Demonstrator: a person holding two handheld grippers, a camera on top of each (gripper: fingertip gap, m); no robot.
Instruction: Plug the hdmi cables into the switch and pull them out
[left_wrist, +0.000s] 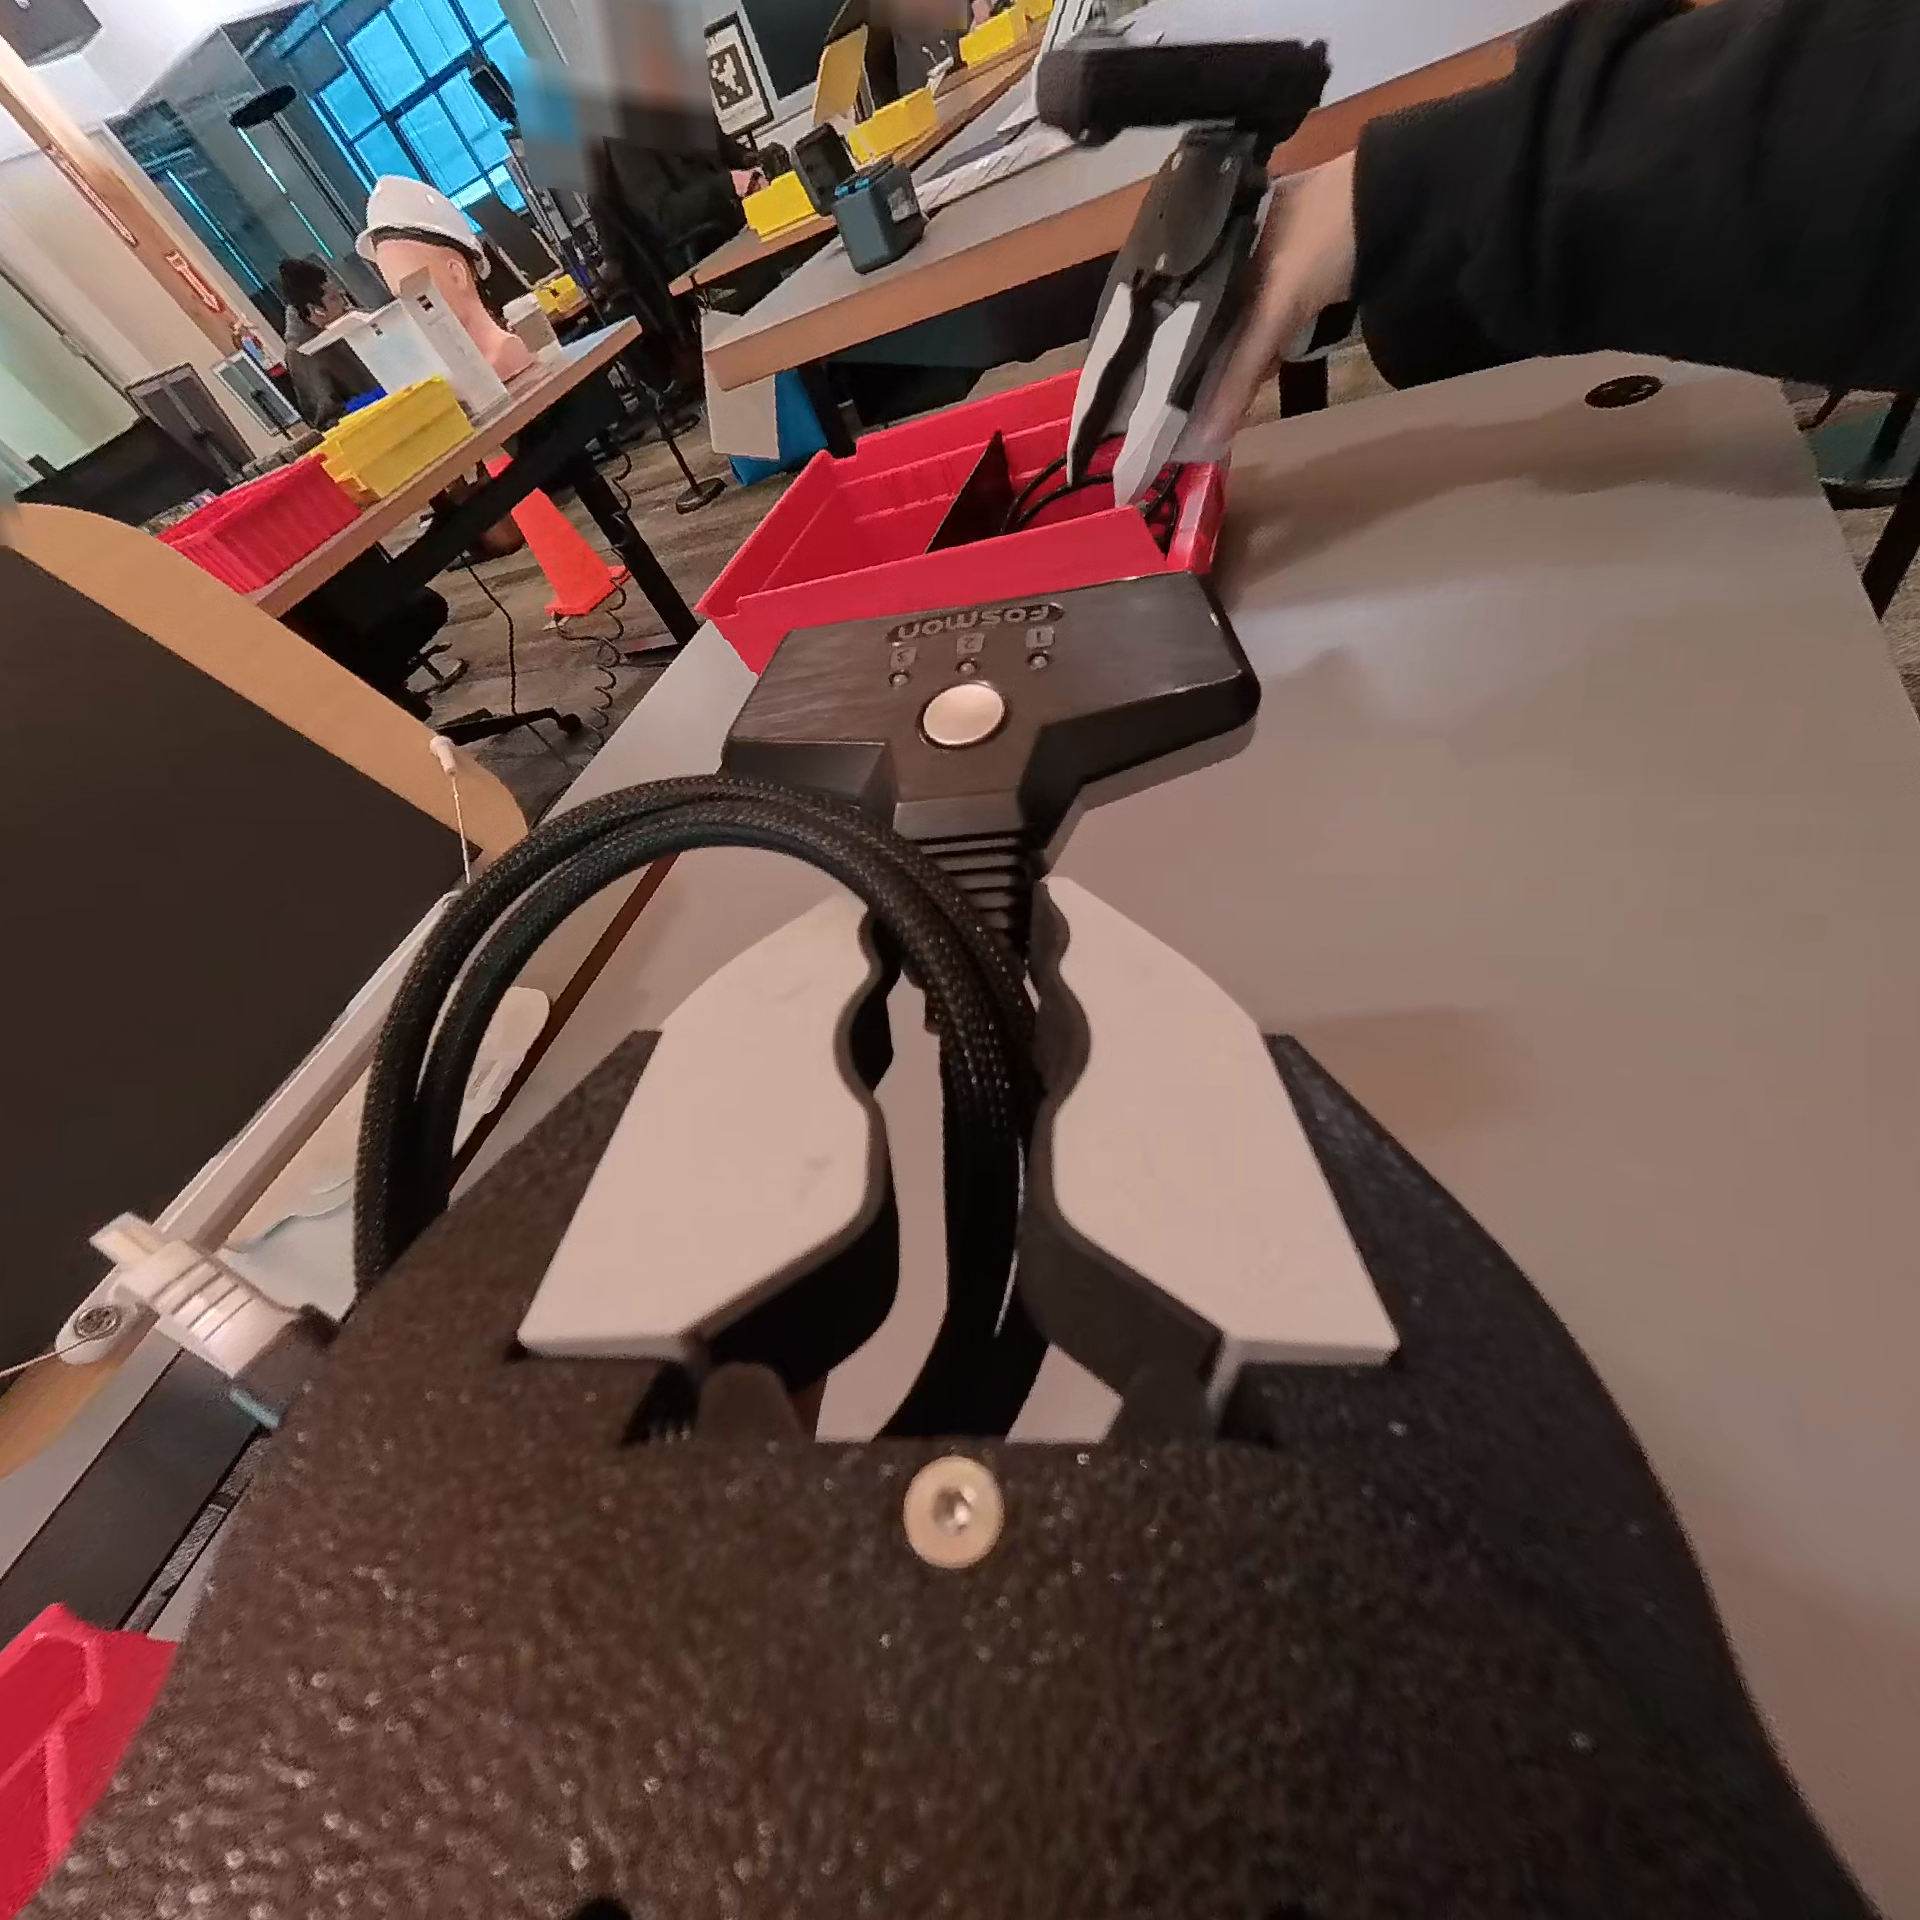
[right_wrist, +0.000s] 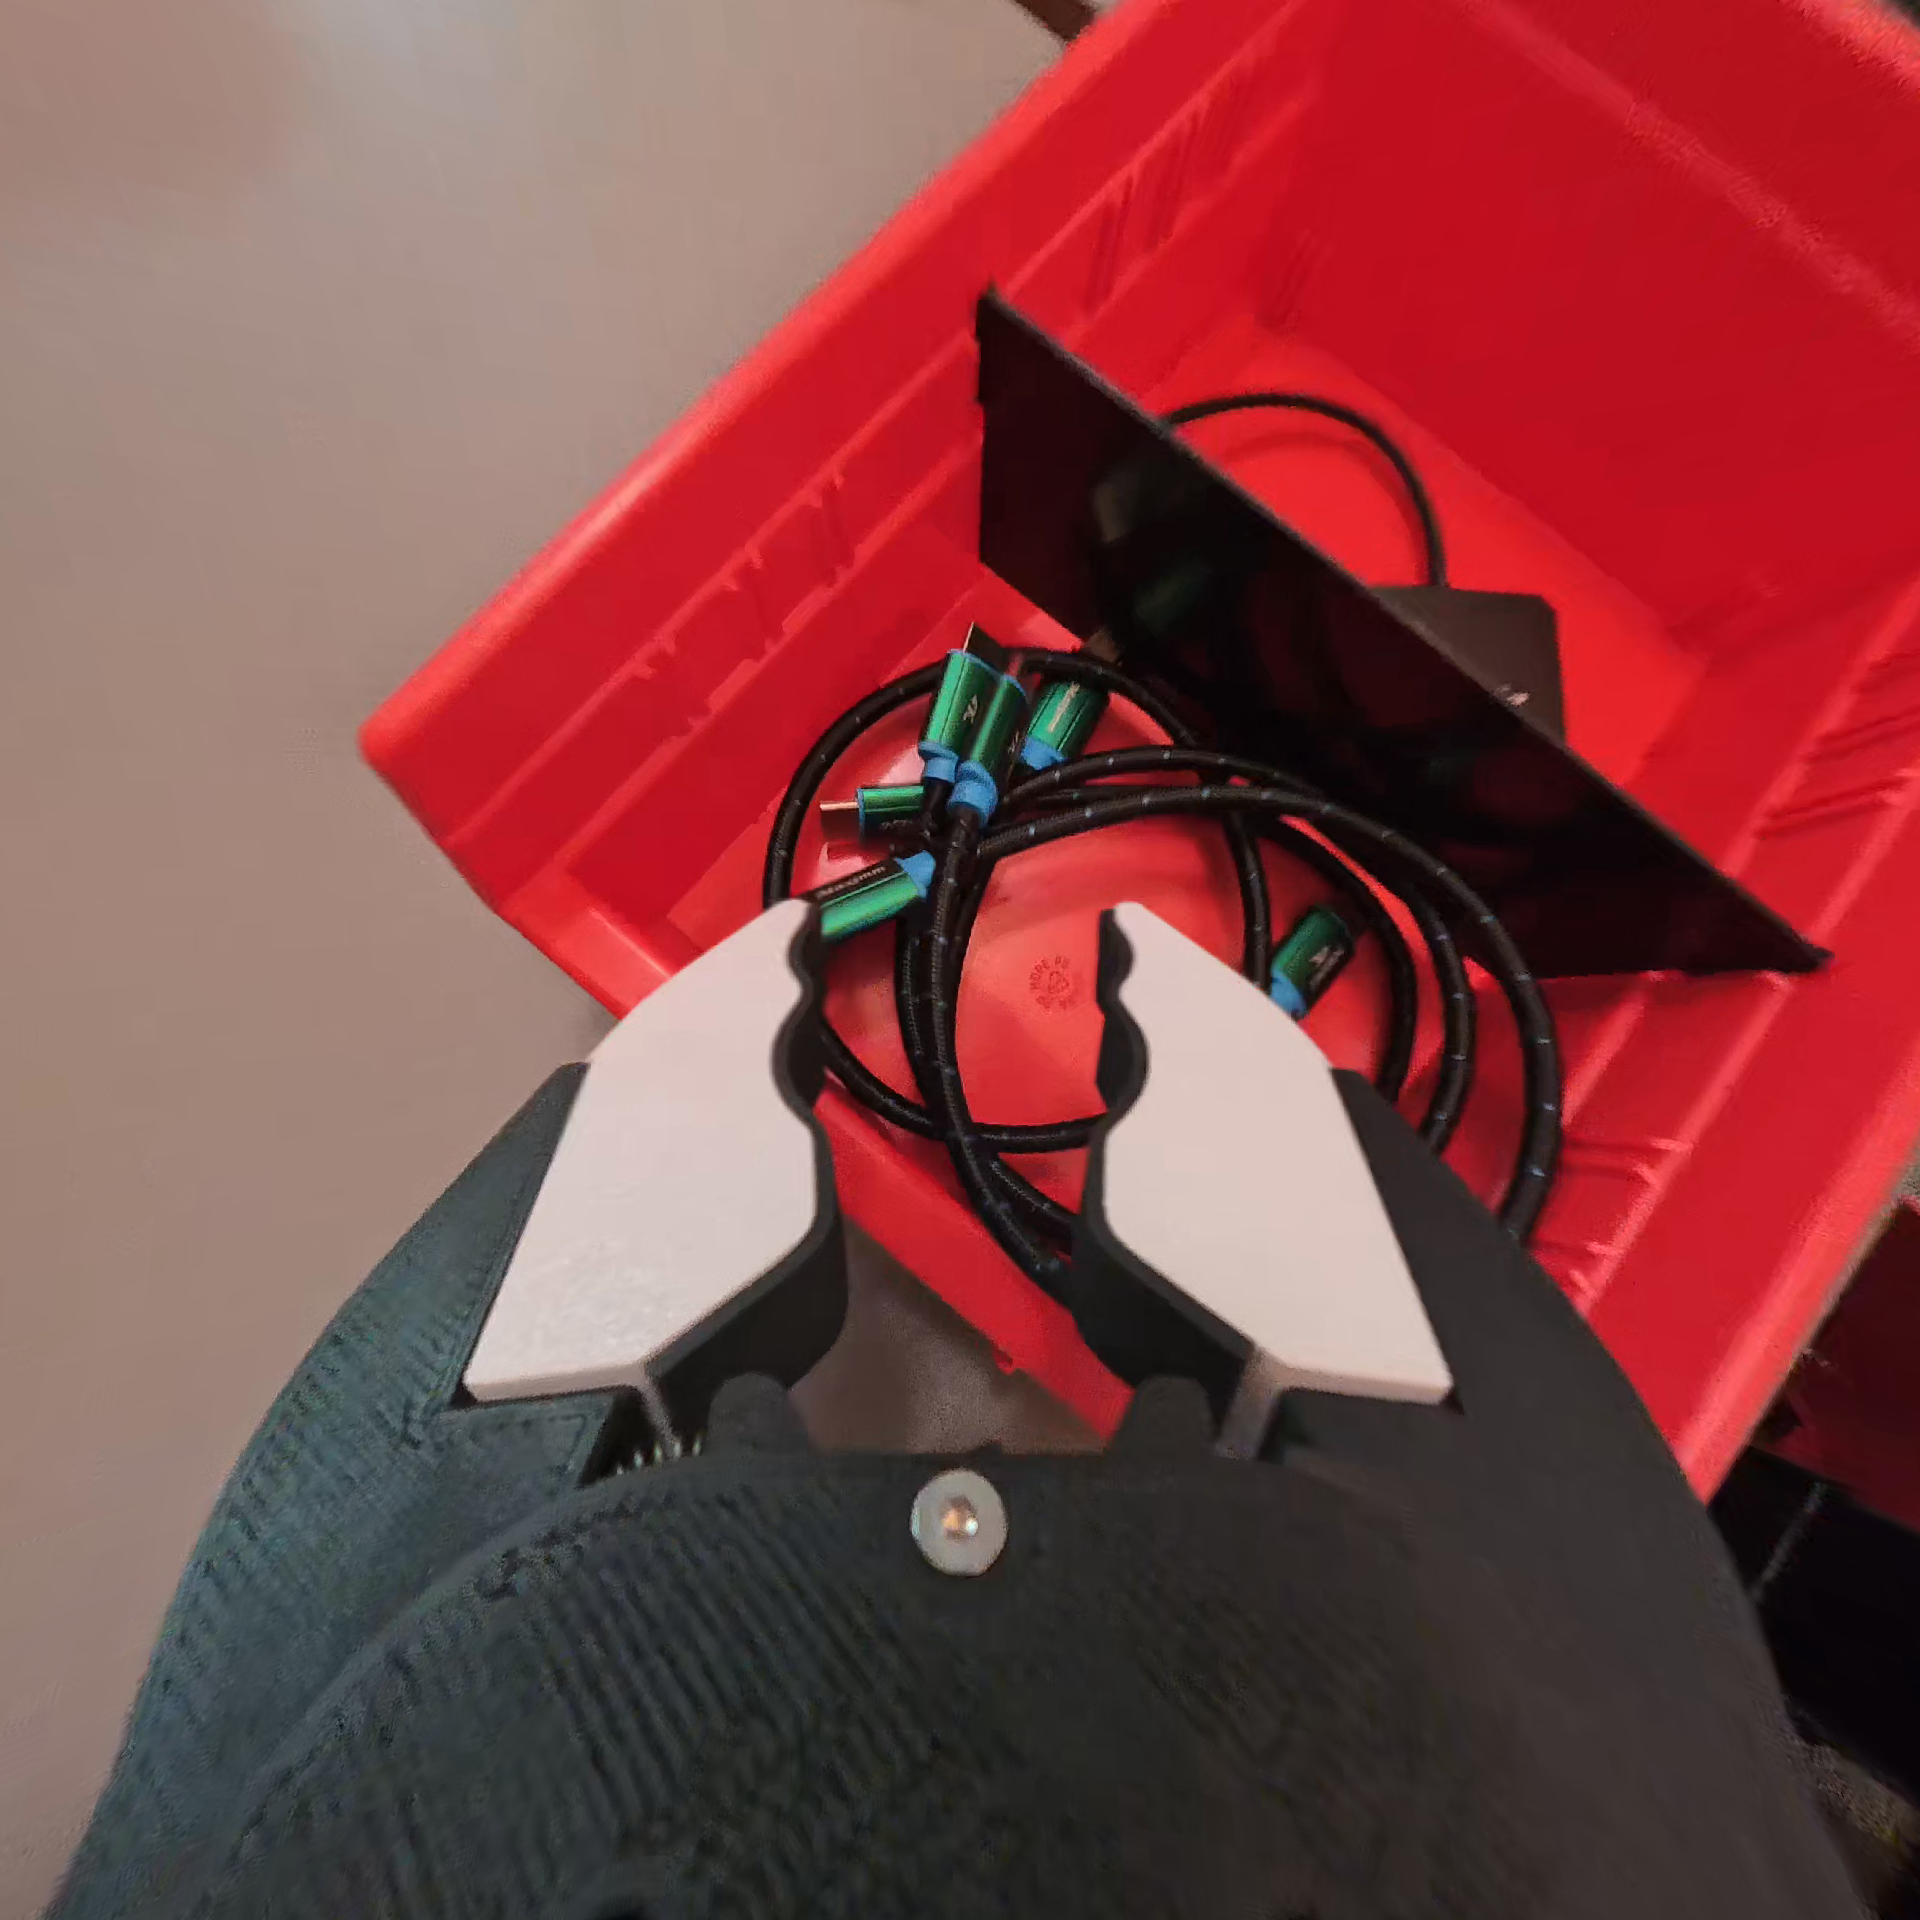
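- The black HDMI switch (left_wrist: 987, 691) lay flat on the grey worktop (left_wrist: 1507, 831), touching the near wall of the red bin (left_wrist: 935, 561).
- The left gripper (left_wrist: 961, 935) sat on the side of the switch away from the bin, its jaws closed to a narrow gap around the switch's braided black lead (left_wrist: 966, 997) just behind the ribbed collar.
- The right gripper (right_wrist: 956, 925) hovered over the bin's near compartment, jaws wide apart and holding nothing.
- The HDMI cables (right_wrist: 1049, 935), black braided with green plugs, lay coiled in that compartment.
- Beyond the bin's black divider (right_wrist: 1351, 665), a second black device (right_wrist: 1475, 644) rested in the far compartment.
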